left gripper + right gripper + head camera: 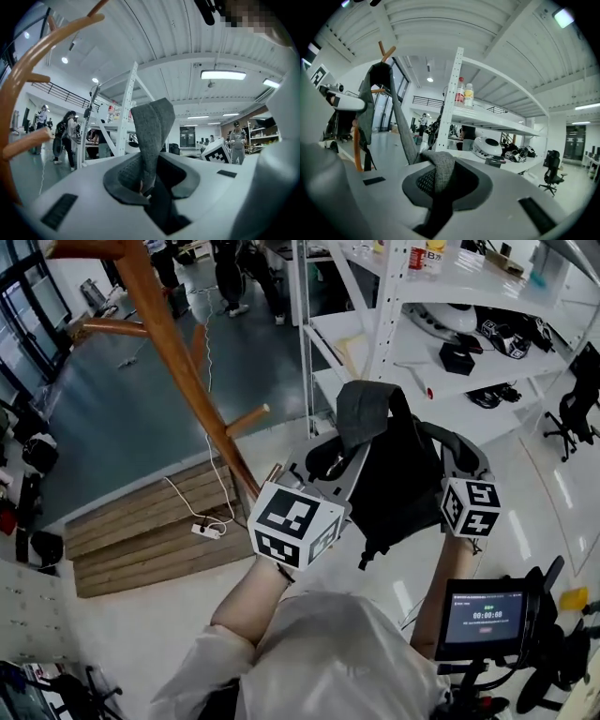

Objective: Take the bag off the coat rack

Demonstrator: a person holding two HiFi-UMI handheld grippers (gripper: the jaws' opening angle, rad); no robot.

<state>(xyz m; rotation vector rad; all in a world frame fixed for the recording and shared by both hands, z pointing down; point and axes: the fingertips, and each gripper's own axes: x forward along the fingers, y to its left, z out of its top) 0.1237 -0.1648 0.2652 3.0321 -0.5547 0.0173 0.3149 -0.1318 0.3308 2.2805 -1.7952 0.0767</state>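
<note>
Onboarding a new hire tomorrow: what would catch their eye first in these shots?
The dark bag hangs mid-frame in the head view. Its grey straps are pinched by the left claw and the right claw, both shut on the fabric. Next comes the wooden coat rack, slanting across the upper left apart from the bag, then the white shelving behind.
</note>
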